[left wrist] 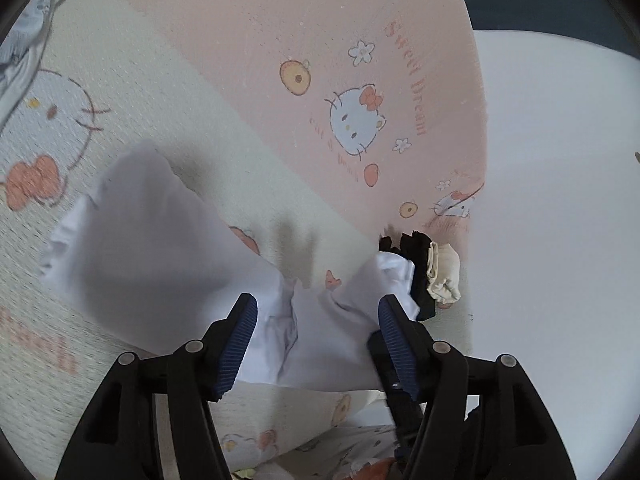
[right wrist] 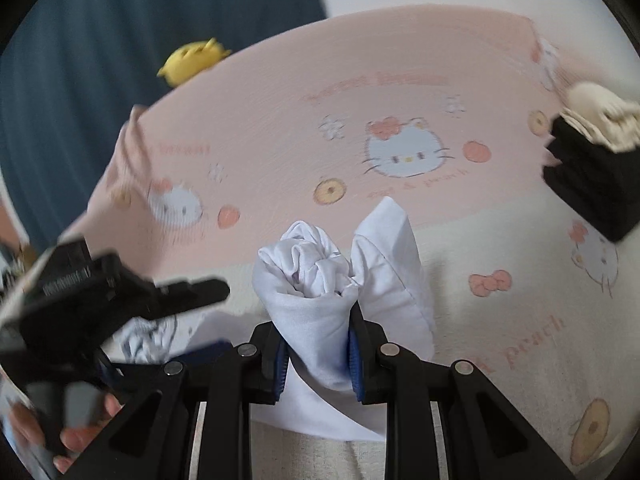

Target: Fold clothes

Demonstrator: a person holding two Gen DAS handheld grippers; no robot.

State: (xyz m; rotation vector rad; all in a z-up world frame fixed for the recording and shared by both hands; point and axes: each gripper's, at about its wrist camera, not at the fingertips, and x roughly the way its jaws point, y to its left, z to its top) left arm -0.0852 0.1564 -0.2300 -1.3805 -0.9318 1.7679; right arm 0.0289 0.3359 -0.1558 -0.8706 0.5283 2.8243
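A white garment [left wrist: 152,240] hangs bunched above the cartoon-print bed sheet [left wrist: 280,40]. My left gripper [left wrist: 316,312] stands open, its blue pads wide apart, with the white cloth lying beyond and below them and not pinched. In the right wrist view my right gripper [right wrist: 318,356] is shut on a thick bunched fold of the same white garment [right wrist: 320,276], which bulges up between and past the blue pads. The left gripper [right wrist: 208,292] shows there at the left, held by a hand [right wrist: 76,436]. A stack of folded clothes [right wrist: 592,184], black with cream on top, lies at the right.
The pink and cream sheet covers the bed. Its edge [left wrist: 478,160] drops off to a white floor on the right in the left wrist view. A yellow toy [right wrist: 192,58] sits at the far edge by a dark blue surface [right wrist: 120,40]. A pale blue garment [left wrist: 24,40] lies far left.
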